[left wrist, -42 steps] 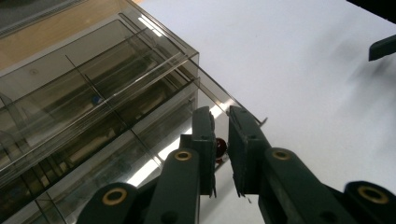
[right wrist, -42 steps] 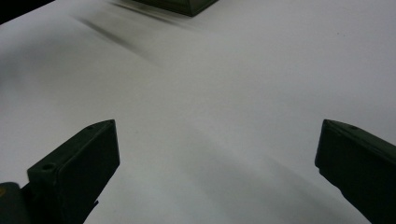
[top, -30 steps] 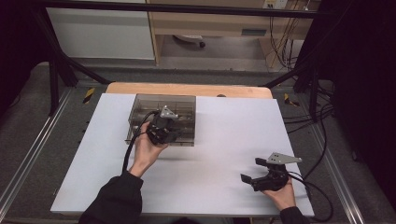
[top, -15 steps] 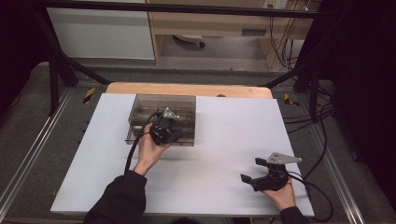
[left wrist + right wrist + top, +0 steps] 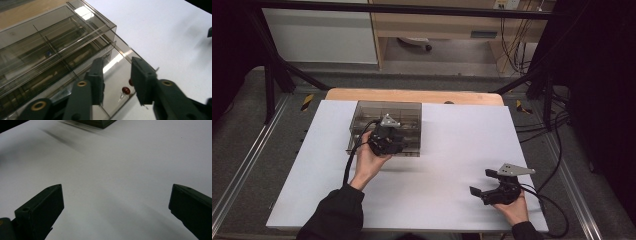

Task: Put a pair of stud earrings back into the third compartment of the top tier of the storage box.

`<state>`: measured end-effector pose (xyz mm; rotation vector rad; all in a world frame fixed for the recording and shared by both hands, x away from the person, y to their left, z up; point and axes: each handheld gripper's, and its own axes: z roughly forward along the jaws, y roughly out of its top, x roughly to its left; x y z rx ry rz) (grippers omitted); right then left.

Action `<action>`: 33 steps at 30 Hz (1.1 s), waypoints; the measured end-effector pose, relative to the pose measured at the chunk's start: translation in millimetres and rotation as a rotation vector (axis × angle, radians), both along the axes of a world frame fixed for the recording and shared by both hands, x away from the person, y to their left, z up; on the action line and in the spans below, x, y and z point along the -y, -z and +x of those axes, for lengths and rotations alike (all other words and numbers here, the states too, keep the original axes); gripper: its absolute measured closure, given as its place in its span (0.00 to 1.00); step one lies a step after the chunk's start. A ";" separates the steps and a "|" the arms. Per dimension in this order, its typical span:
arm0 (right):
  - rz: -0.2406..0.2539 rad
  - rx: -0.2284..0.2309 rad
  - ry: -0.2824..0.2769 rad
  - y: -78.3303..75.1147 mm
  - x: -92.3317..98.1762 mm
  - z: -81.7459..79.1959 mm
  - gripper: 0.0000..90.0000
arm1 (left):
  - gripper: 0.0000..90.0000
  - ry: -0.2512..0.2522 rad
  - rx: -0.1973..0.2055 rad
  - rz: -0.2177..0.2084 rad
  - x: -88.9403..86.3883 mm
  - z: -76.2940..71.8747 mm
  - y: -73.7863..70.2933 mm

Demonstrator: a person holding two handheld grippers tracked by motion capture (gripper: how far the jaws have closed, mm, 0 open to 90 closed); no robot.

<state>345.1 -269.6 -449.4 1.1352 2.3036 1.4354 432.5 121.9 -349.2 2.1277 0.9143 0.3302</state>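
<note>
Hovering over the near right corner of a smoky clear plastic organizer box (image 5: 384, 122), the left gripper (image 5: 393, 145) has its jaws parted with nothing between them. In the left gripper view, small red round components (image 5: 125, 90) lie in the box compartment beneath the jaws. The box sits at the far left of the white table (image 5: 452, 165). The right gripper (image 5: 484, 182) rests near the table's near right edge, jaws spread wide and empty.

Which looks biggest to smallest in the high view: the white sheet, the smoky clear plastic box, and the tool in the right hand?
1. White sheet covering the table: by far the largest.
2. Smoky clear plastic compartment box.
3. Right black two-jaw tool: smallest, though it sits nearer the camera.
</note>
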 end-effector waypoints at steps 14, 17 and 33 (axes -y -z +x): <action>0.000 -0.003 0.004 0.3 -0.4 0.0 0.01 | 0.34 0.008 0.051 -0.003 -43.0 -30.8 -8.6; 0.000 -0.001 0.004 0.3 -0.4 0.0 0.00 | 0.29 0.011 0.053 -0.016 -52.4 -36.1 -7.6; 0.001 -0.005 0.005 0.6 -0.8 0.0 0.00 | 0.10 -0.007 0.070 -0.018 -90.3 -71.7 17.1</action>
